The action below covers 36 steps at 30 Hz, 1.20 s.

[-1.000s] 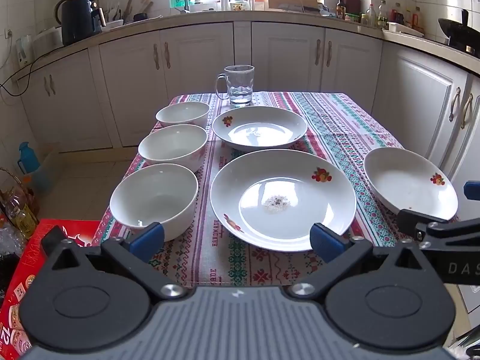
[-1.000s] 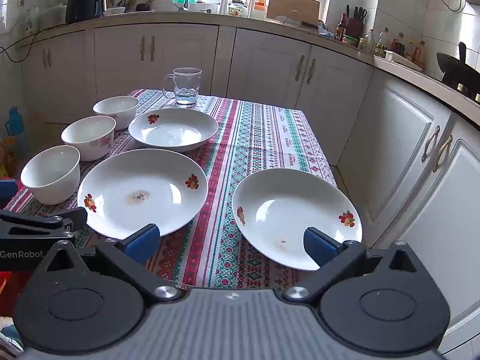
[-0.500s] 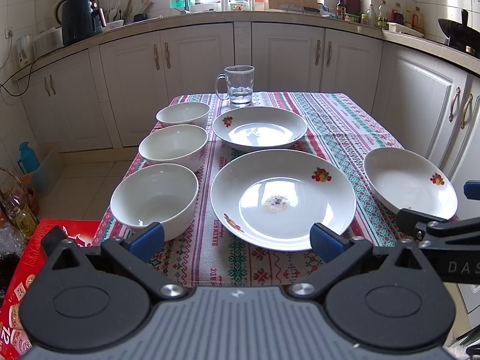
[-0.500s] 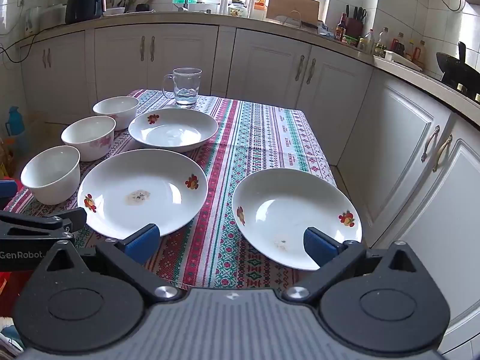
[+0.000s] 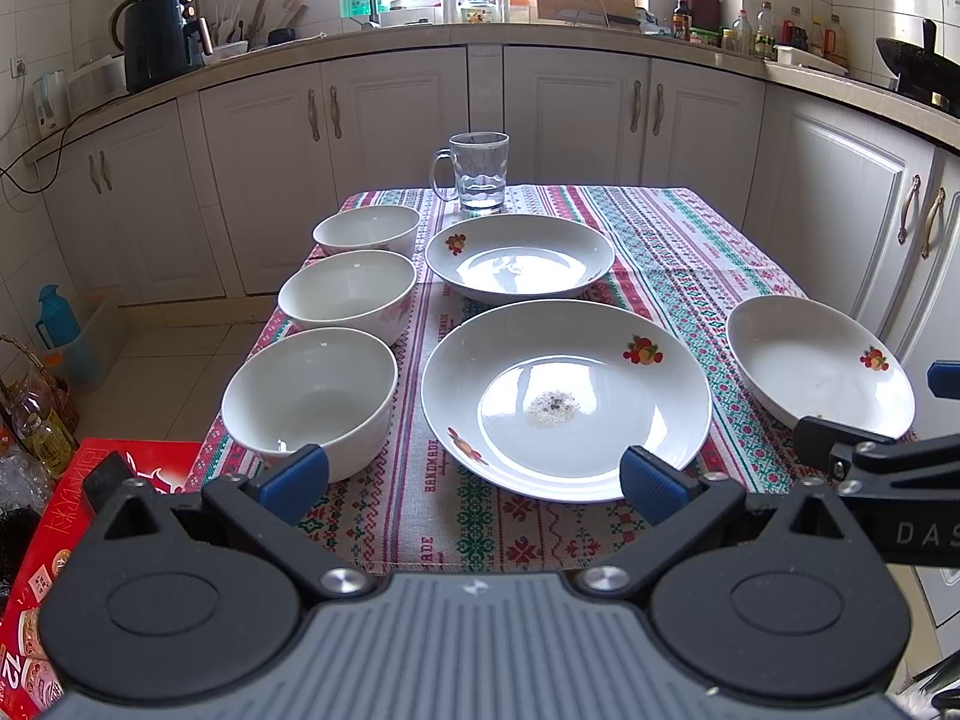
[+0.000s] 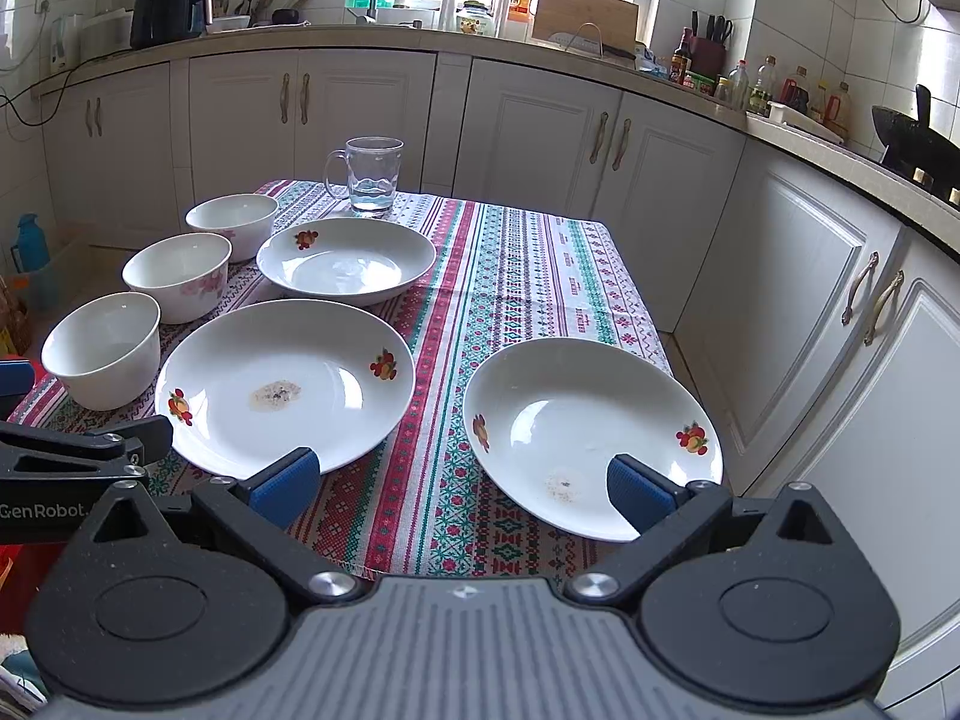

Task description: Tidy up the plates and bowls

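A: Which step is this?

B: Nothing's gathered yet, I'd say. The left gripper (image 5: pixel 474 477) and right gripper (image 6: pixel 461 485) both hang with jaws wide apart, empty, short of the table edge.

A: The dishes?

B: Three bowls (image 5: pixel 312 396) ahead-left of the left jaws; the big plate (image 5: pixel 564 399) straight between them; another plate (image 6: pixel 591 435) ahead of the right jaws. Next – probably close in on a rim.

A: Anything unclear?

B: That plate's near rim hides behind a pad – and the stains are indistinct.

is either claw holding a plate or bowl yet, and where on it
No. The left claw and the right claw are both open with nothing between the fingers, short of the table edge. The plates and bowls all sit untouched on the tablecloth.
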### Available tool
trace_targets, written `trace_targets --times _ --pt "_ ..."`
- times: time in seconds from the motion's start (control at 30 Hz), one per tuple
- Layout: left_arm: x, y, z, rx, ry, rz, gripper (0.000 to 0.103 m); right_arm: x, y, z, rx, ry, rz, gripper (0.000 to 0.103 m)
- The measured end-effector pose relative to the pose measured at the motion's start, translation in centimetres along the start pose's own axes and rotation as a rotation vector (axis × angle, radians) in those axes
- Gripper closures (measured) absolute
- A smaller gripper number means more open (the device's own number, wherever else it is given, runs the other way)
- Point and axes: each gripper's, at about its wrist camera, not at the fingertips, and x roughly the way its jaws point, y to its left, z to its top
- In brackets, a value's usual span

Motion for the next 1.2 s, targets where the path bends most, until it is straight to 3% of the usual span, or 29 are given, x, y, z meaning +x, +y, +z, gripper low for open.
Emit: trace_targets --times 1.2 --pt "-0.25 0.08 0.19 0.001 -0.004 0.003 0.001 -0.36 0.04 0.18 -0.002 -0.006 -0.002 0.0"
